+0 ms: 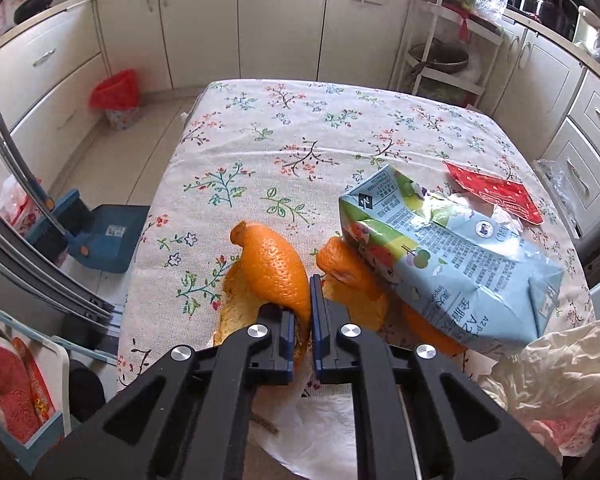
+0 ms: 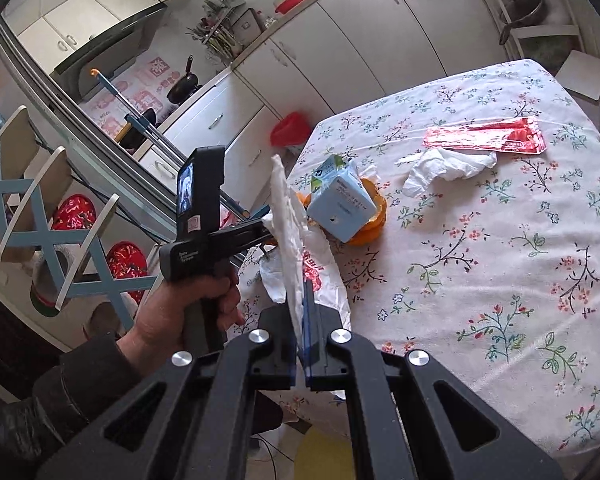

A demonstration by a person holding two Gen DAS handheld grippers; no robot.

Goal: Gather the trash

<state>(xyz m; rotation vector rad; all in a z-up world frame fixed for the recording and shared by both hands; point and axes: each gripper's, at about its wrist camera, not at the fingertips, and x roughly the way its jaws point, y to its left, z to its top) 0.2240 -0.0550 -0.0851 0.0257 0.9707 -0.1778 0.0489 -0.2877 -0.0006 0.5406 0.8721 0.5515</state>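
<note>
My left gripper is shut on a curled piece of orange peel at the near side of the floral table. More peel lies under a crushed light-blue milk carton to its right. A red wrapper lies beyond the carton. My right gripper is shut on the edge of a white plastic bag, which stands up from the jaws. In the right wrist view the carton, a crumpled white tissue and the red wrapper lie on the cloth.
A bin with a red liner stands on the floor left of the table, and a blue dustpan with brush is nearer. A folding chair stands at the left. White cabinets line the walls. The bag shows at the table's near right.
</note>
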